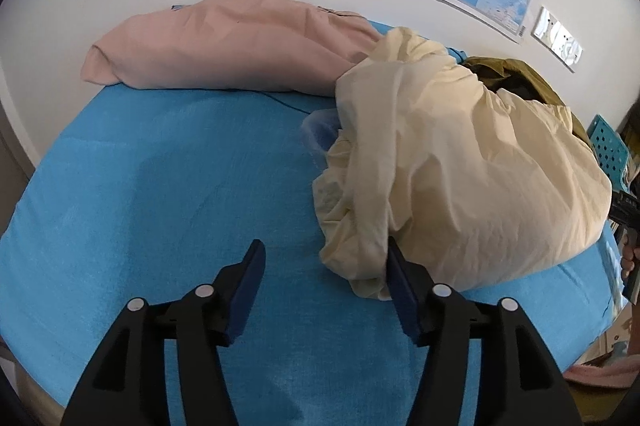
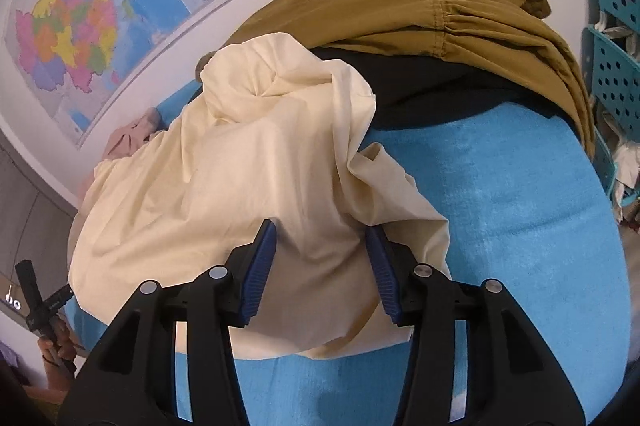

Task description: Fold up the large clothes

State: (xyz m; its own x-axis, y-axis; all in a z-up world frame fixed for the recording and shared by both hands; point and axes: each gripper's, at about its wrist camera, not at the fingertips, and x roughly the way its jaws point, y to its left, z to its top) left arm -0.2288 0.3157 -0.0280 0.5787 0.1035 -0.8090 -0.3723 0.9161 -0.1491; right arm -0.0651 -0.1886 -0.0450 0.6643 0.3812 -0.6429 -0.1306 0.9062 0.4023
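A crumpled cream garment (image 1: pixel 460 161) lies heaped on the blue bed cover (image 1: pixel 180 185), right of centre in the left wrist view. My left gripper (image 1: pixel 323 246) is open just above the cover. Its right finger (image 1: pixel 400 282) touches the garment's near hem, and only the very edge of the hem reaches into the gap. In the right wrist view the same cream garment (image 2: pixel 248 177) spreads under my right gripper (image 2: pixel 320 230). That gripper is open, with a soft ridge of the cloth between its blue pads (image 2: pixel 260 262) and no pinch on it.
A pink garment (image 1: pixel 224 41) lies along the wall at the back. An olive-brown garment (image 2: pixel 460 9) and a black one (image 2: pixel 432 89) are piled behind the cream one. A map (image 2: pixel 80 13) hangs on the wall. Teal perforated shelving (image 2: pixel 612 37) stands beside the bed.
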